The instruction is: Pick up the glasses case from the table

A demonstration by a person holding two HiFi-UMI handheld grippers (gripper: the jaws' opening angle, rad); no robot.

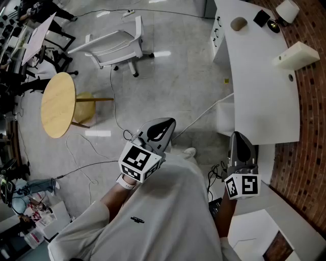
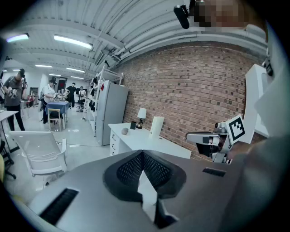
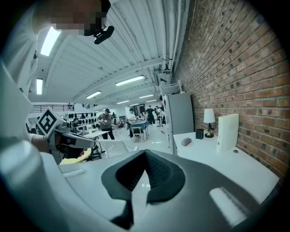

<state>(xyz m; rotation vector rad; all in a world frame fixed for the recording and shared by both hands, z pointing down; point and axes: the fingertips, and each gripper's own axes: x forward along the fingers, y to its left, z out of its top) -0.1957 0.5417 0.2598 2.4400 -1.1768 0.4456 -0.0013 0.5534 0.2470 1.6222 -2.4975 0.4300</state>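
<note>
At the far left of the head view stands a round wooden table (image 1: 57, 104), with a white chair (image 1: 116, 47) beyond it; neither bears on the job. Next comes the left hand-held gripper (image 1: 165, 126), held out over the floor in front of the person. Its jaws are pressed together with nothing between them, and its own view shows the two pads meeting at a point. To its right, the right hand-held gripper (image 1: 238, 141) hangs just off the near end of the long white table (image 1: 265, 102), its jaws likewise closed on nothing (the dark pads meet at the tip in its own view).

The glasses case (image 1: 238, 23), which I take to be the small rounded grey-brown thing, lies at the far end of that table near its left edge. It is well apart from both grippers and roughly straight ahead of the right one. A small black box (image 1: 261, 18) and a lamp (image 1: 285, 10) sit just to its right, and a white block (image 1: 295, 55) lies nearer, on the brick-wall side.

The case's long axis seems to run across the table, though it is too small to be sure. The right hand is the nearer and the better lined up. By my reading the reach has not begun, and the jaws would need to spread before closing across the case's narrow width.
</note>
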